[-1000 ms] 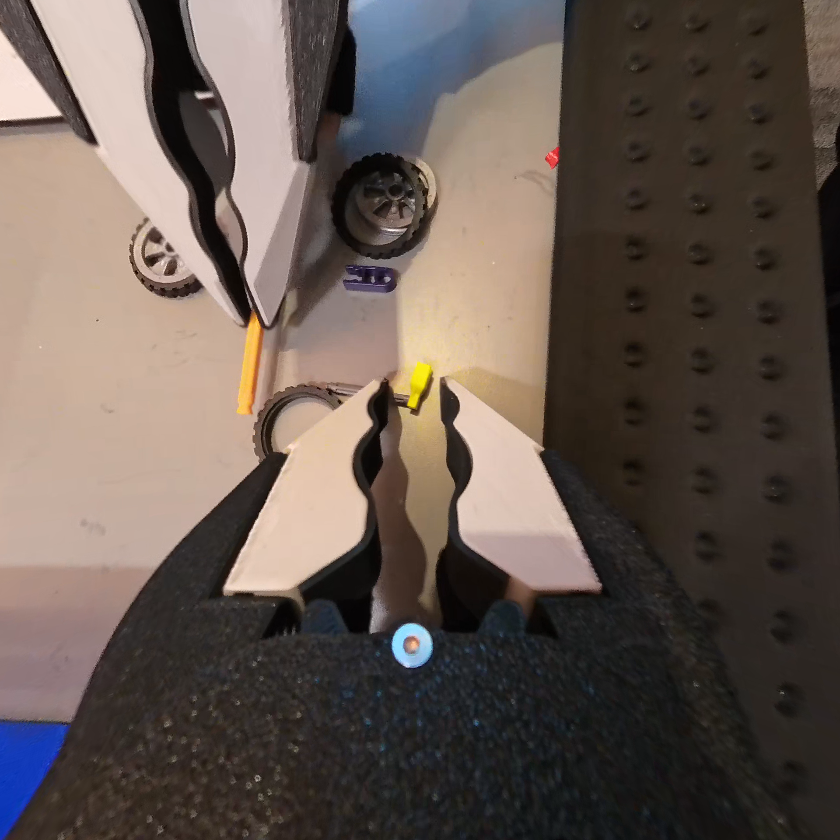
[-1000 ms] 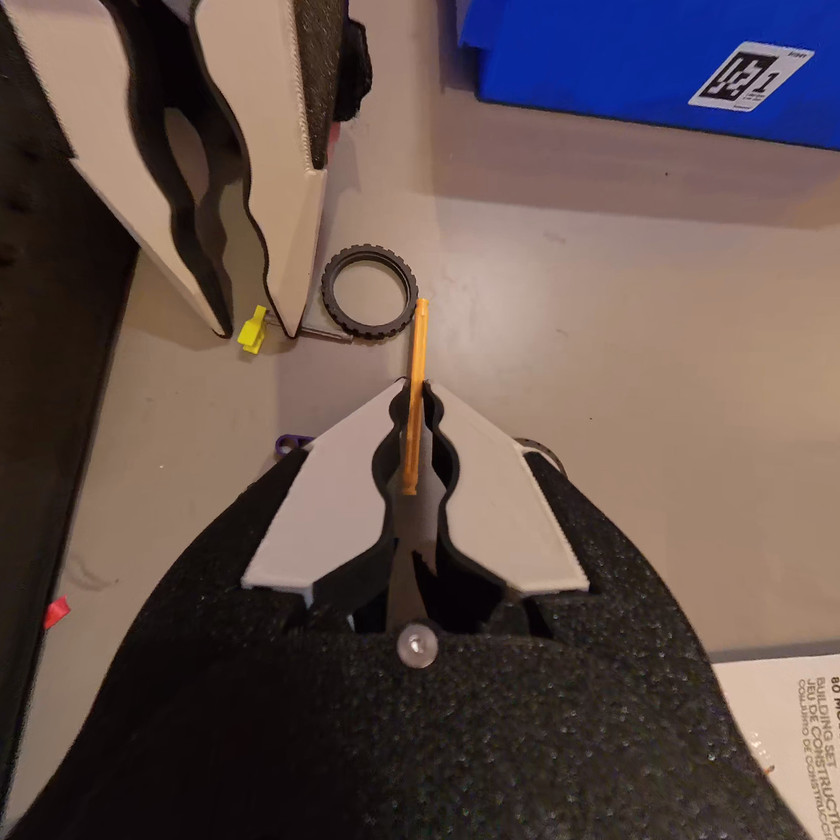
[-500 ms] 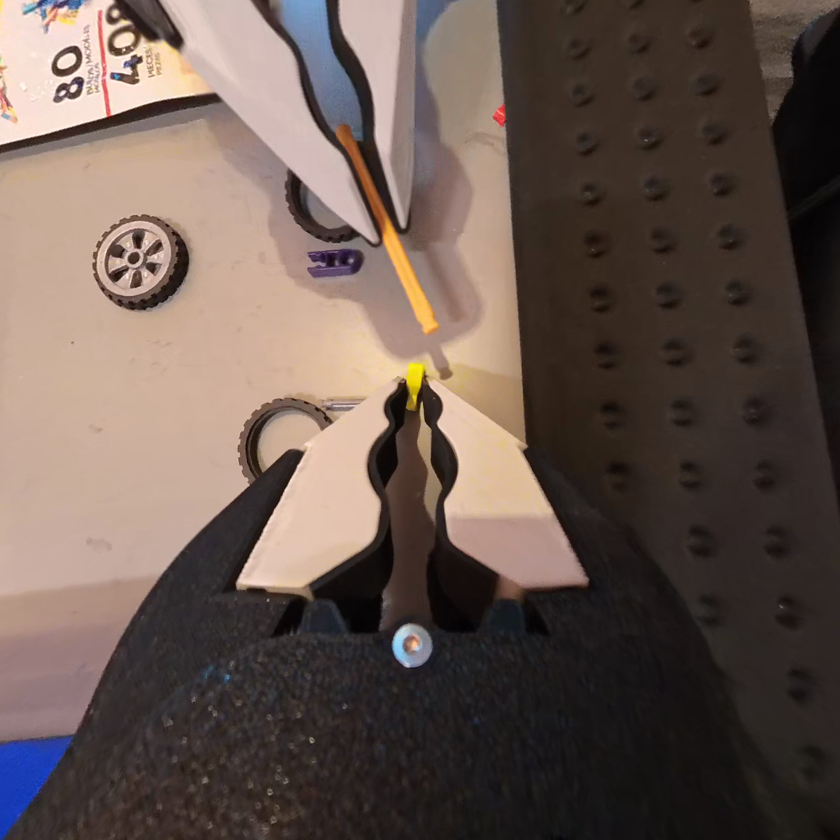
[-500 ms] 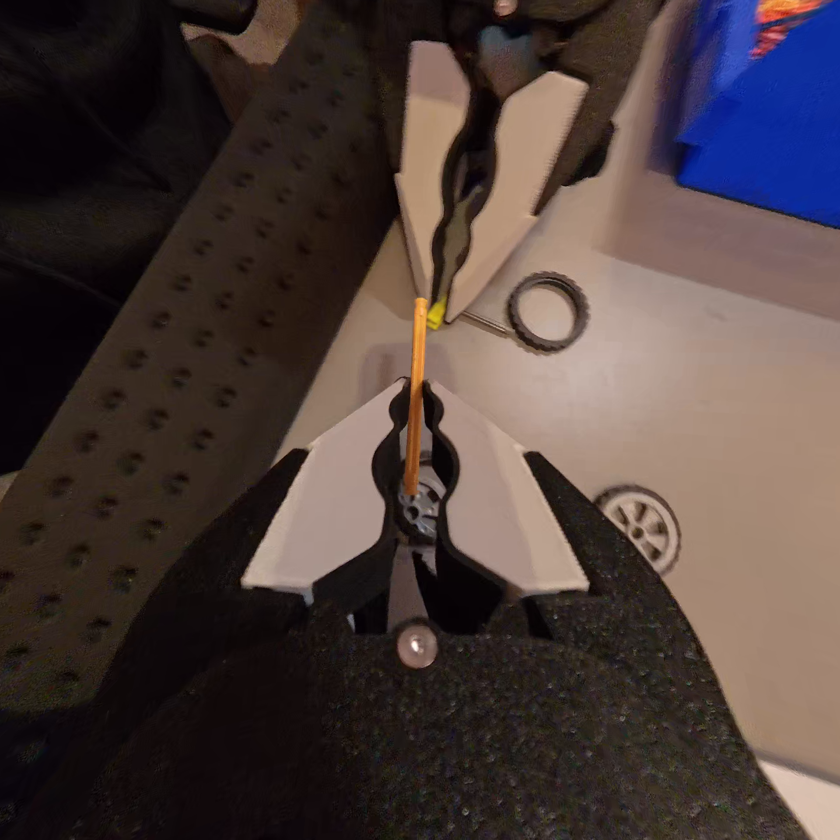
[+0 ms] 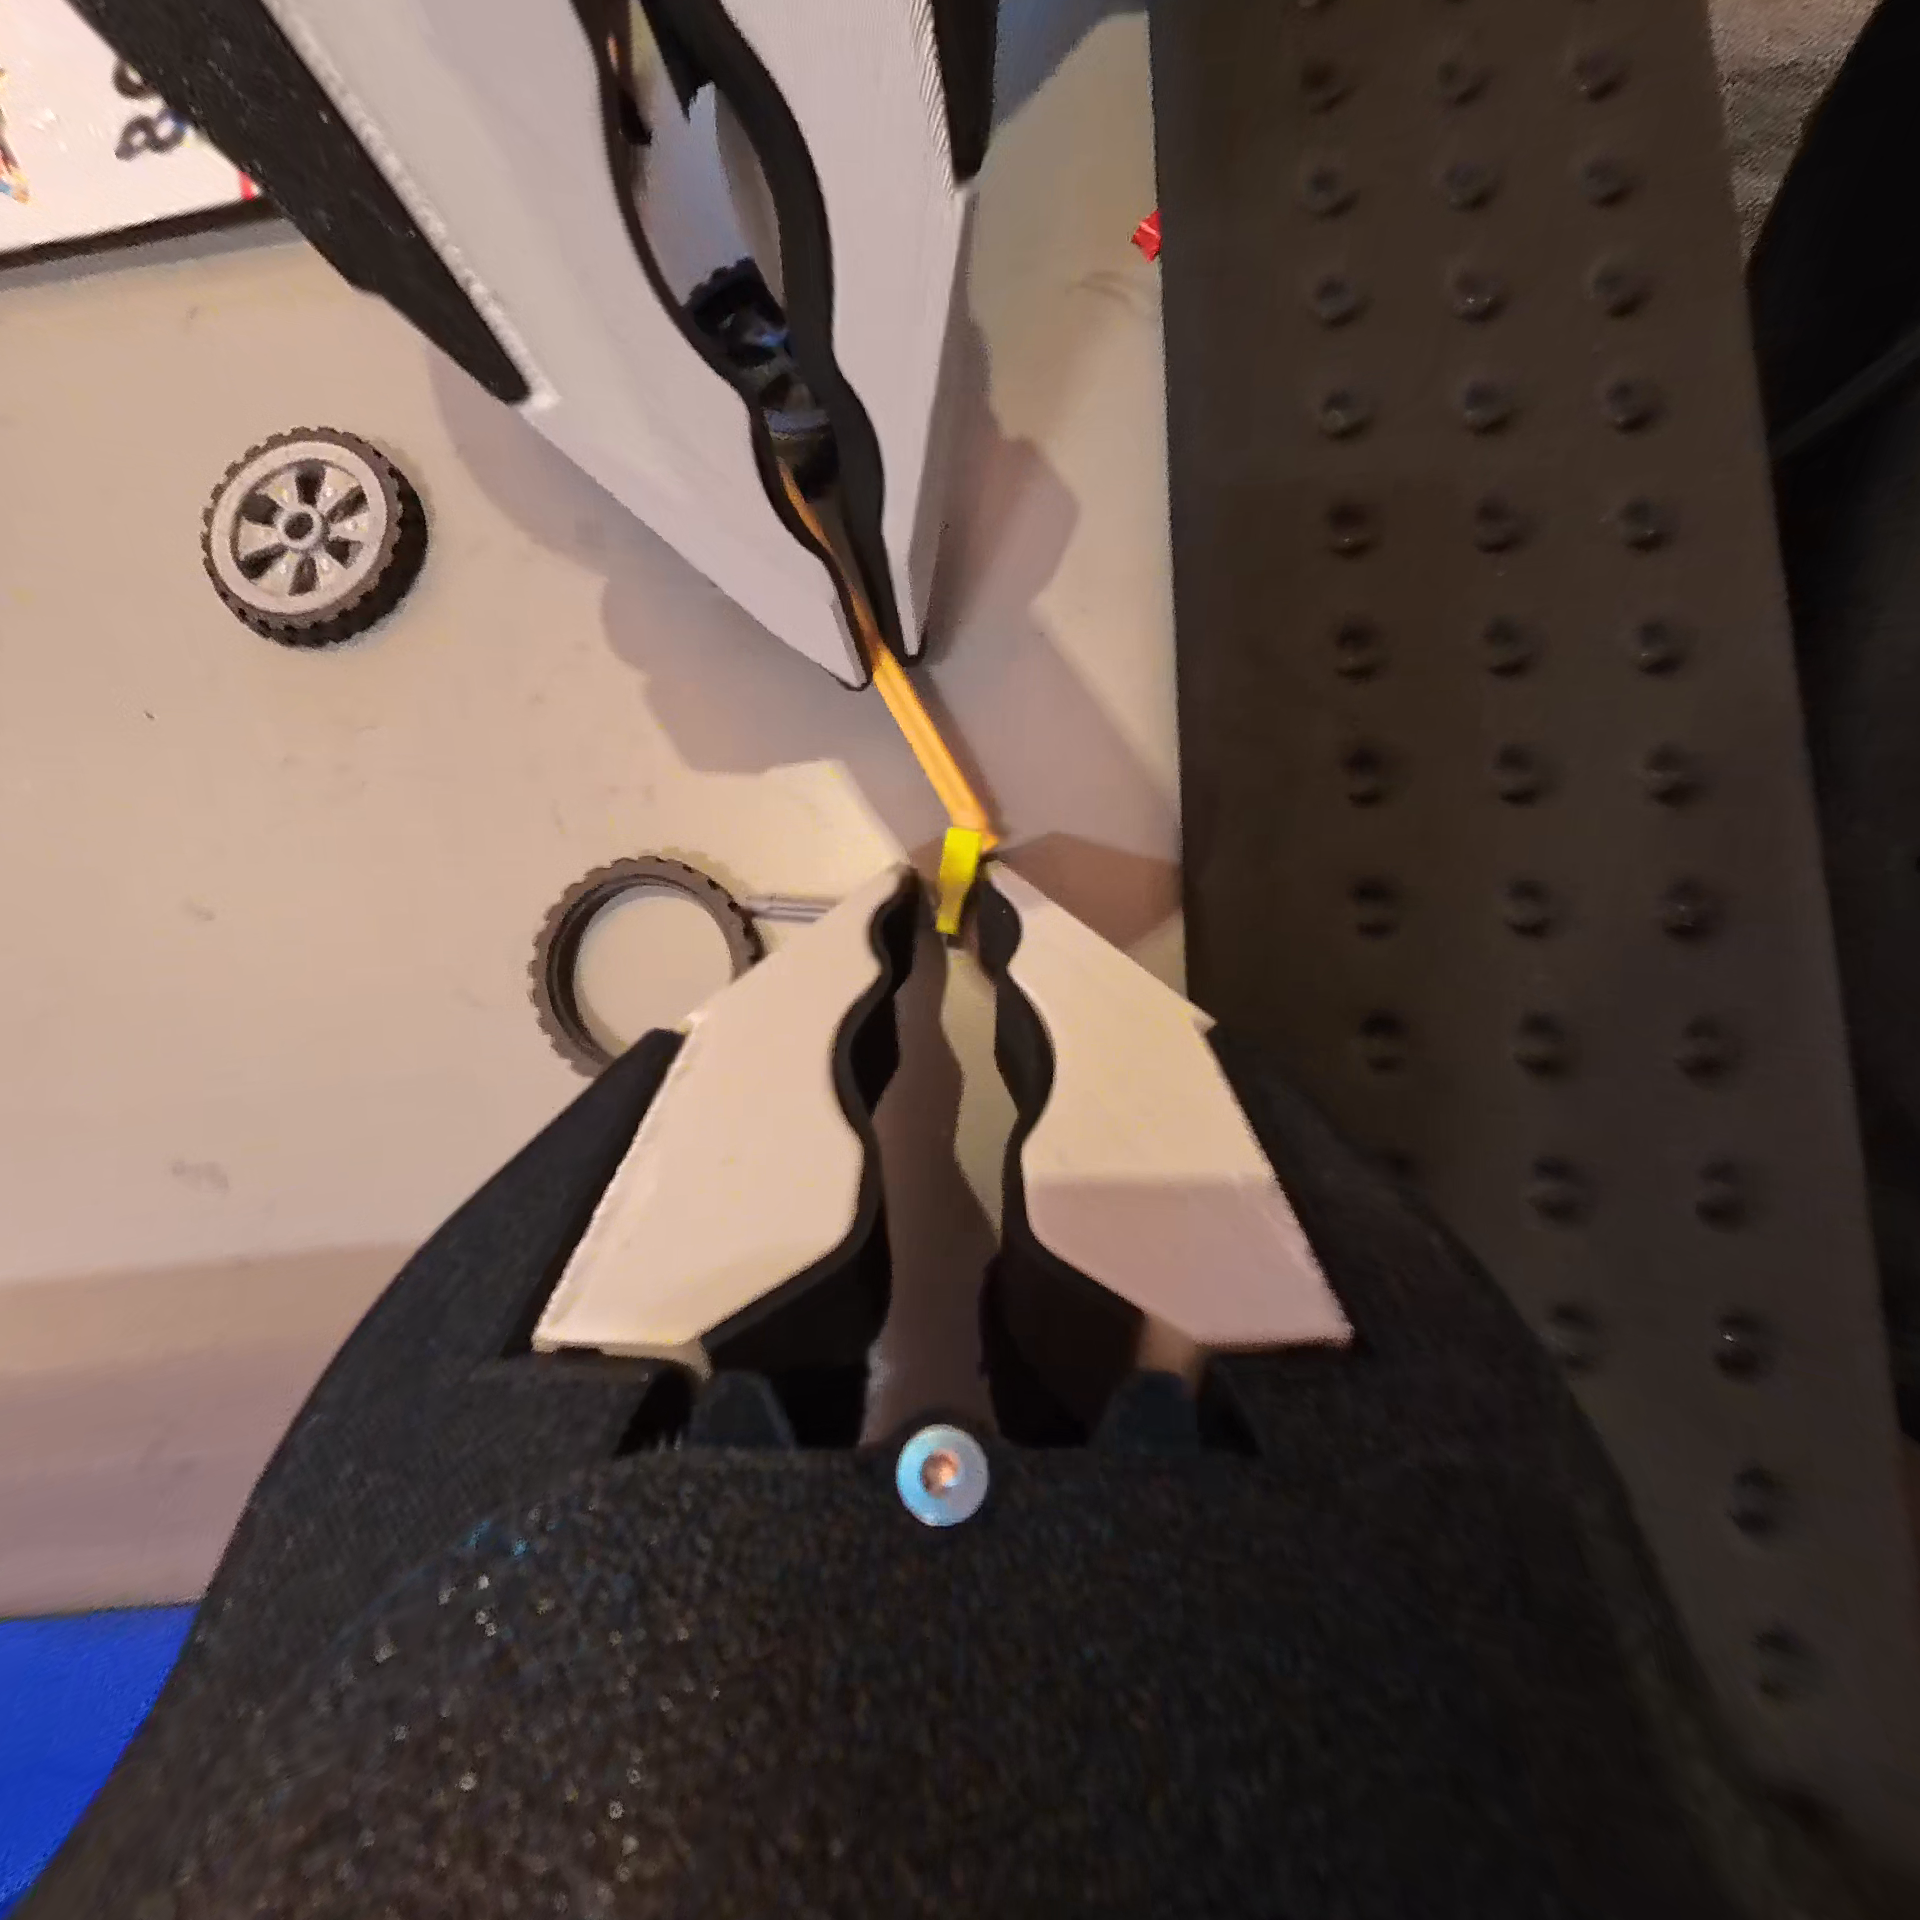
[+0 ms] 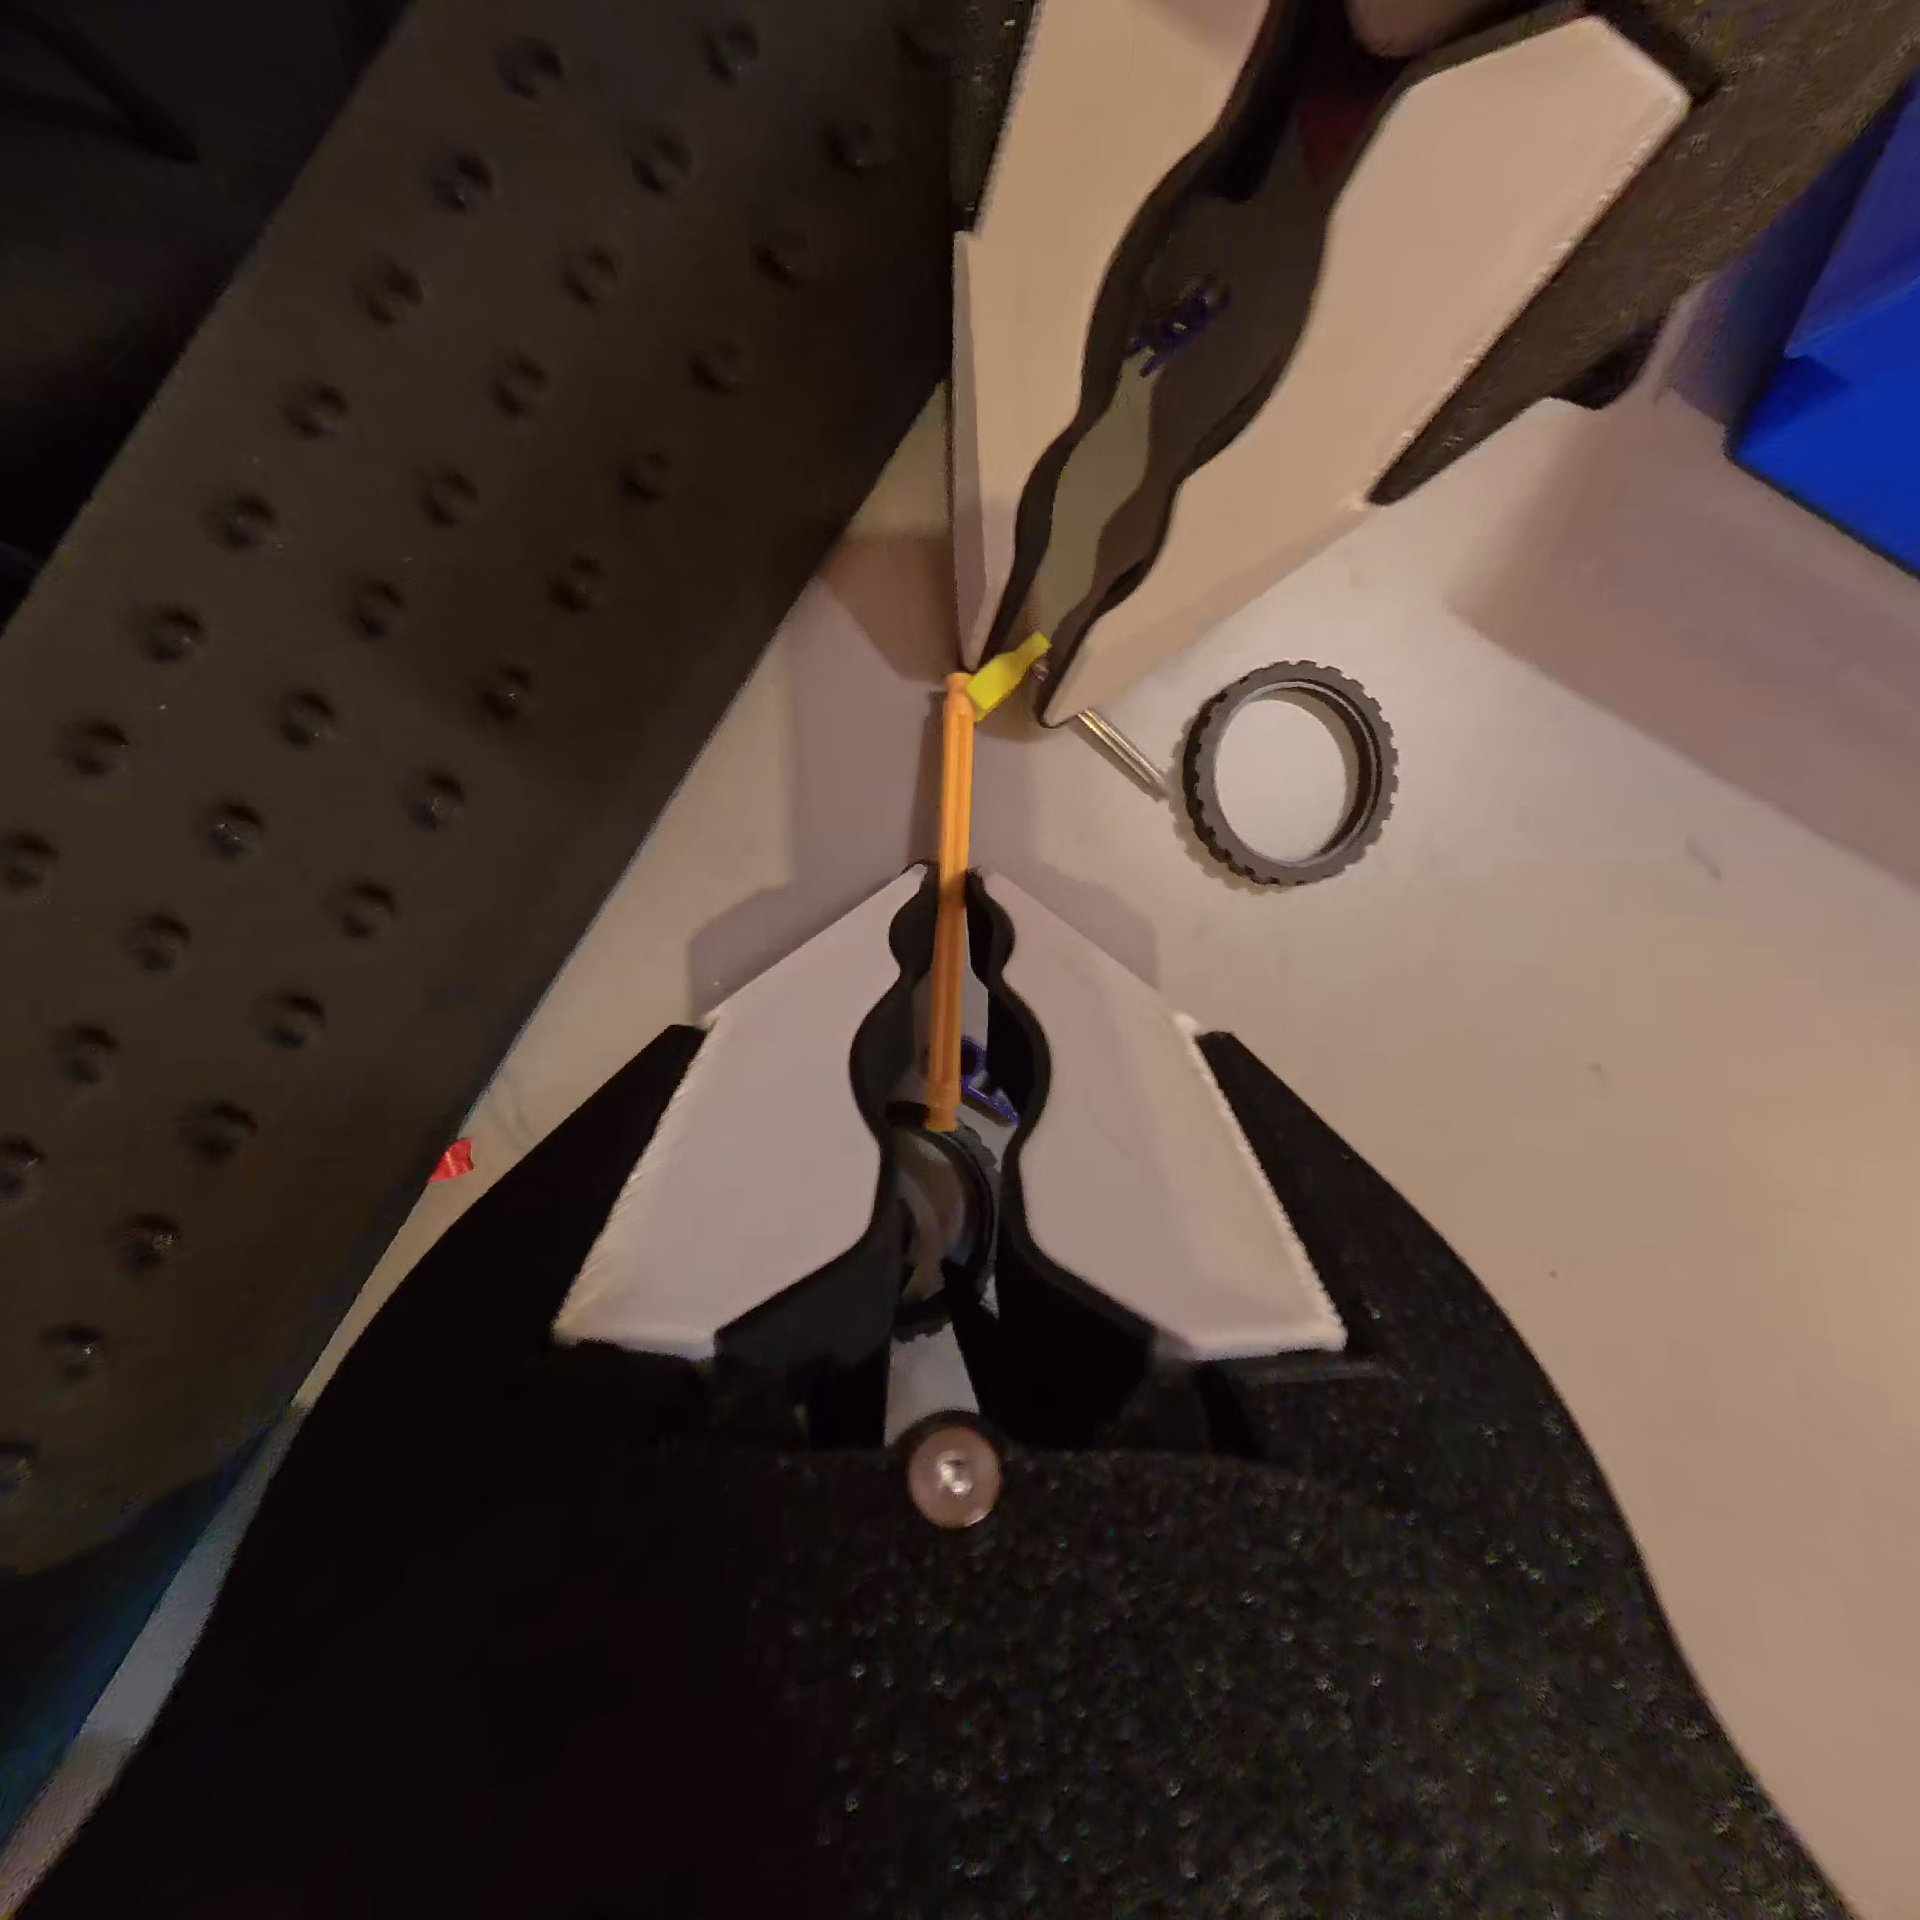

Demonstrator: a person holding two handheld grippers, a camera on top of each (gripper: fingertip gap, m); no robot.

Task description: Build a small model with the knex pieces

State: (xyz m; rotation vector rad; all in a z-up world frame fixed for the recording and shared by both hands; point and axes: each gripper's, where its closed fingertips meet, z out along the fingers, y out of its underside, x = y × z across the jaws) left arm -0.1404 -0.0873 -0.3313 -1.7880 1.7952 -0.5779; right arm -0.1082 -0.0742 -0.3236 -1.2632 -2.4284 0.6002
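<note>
My left gripper (image 5: 951, 896) is shut on a small yellow connector (image 5: 956, 878) at its fingertips, low over the beige table (image 5: 312, 831). My right gripper (image 6: 945, 881) is shut on a thin orange rod (image 6: 956, 790) that sticks forward out of its tips. The rod's far end touches the yellow connector (image 6: 1003, 675) held by the left gripper (image 6: 1013, 675). In the left wrist view the right gripper (image 5: 883, 665) comes in from the top with the orange rod (image 5: 925, 738) slanting down to the connector.
A black studded plate (image 5: 1455, 727) runs along the table's edge beside both grippers. A black tyre ring (image 6: 1288, 774) and a thin metal pin (image 6: 1122, 748) lie nearby. A grey wheel (image 5: 312, 535), a blue box (image 6: 1849, 416), a booklet (image 5: 104, 135) and a red scrap (image 5: 1148, 234) lie farther off. The left gripper's tips are roughly 4 centimeters from the right gripper's. Between my left fingertips and the black studded plate (image 5: 1455, 727) there is roughly 8 centimeters. My right wrist view (image 6: 539, 470) looks at it from another angle.
The left gripper closed on the yellow connector. The right gripper lifted the orange rod off the table, swung round and brought its tip up against the connector.
</note>
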